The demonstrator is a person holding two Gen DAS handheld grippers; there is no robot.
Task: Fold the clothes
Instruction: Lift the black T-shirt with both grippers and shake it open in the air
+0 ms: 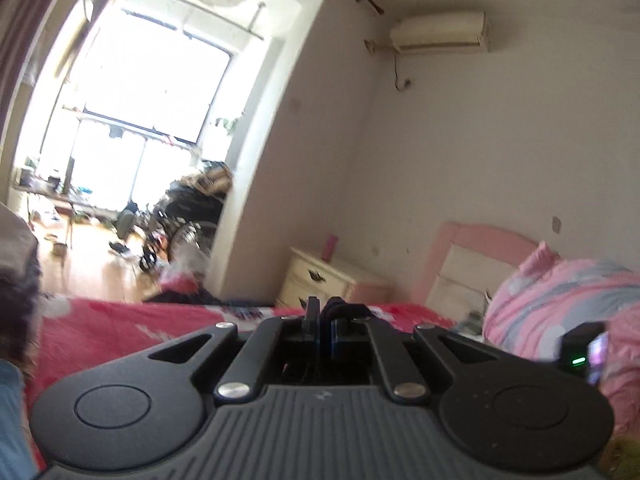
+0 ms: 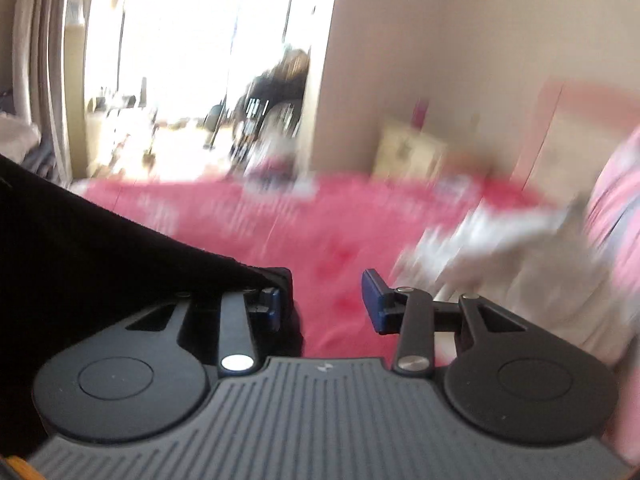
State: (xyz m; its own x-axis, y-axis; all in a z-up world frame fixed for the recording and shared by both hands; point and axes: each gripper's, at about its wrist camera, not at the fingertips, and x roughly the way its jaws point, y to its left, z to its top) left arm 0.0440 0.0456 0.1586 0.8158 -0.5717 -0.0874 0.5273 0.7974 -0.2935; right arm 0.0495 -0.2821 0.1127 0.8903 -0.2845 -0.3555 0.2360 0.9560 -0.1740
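A black garment point(image 2: 80, 260) fills the left of the right wrist view and drapes over the left finger point(image 2: 276, 300) of my right gripper point(image 2: 326, 300). Its jaws stand apart, and the red bedsheet point(image 2: 320, 224) shows through the gap between the blue pads. A blurred pale grey-white garment point(image 2: 520, 264) lies on the bed to the right. In the left wrist view my left gripper point(image 1: 322, 316) points level over the red bedsheet point(image 1: 120, 332). Its fingers are pressed together, with no cloth visible between them. A dark fuzzy mass point(image 1: 16, 312) sits at the left edge.
A pink striped quilt point(image 1: 560, 304) is heaped at the right by the pink headboard point(image 1: 480, 248). A cream nightstand point(image 1: 320, 280) stands past the bed. Beyond it is a bright window point(image 1: 152, 80) and cluttered floor. A black device with a green light point(image 1: 580, 356) is at the right.
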